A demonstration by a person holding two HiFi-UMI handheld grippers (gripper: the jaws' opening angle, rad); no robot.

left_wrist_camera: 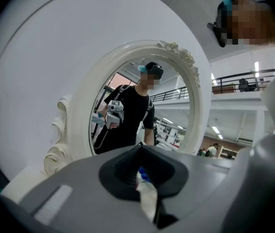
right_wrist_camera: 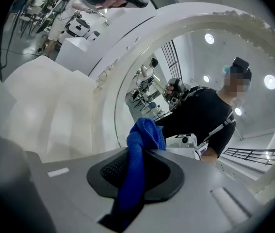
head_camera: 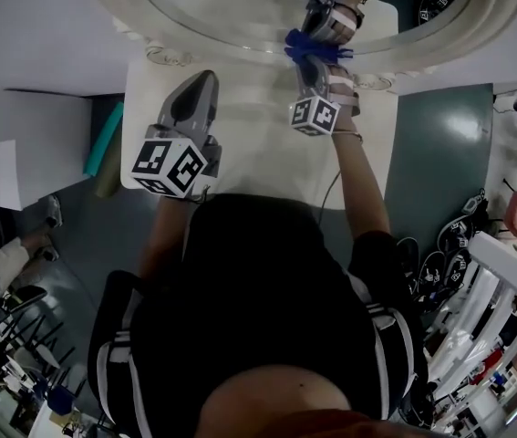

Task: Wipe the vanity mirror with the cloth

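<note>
Blue cloth (right_wrist_camera: 144, 135) is clamped in the right gripper's (head_camera: 312, 57) fingers, at the mirror's (head_camera: 231, 12) lower edge; left gripper (head_camera: 207, 78), fingers together, is held farther back.

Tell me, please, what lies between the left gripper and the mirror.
Only bare table lies between the left gripper and the mirror, as the head view shows; the left gripper view also shows nothing before the mirror.
</note>
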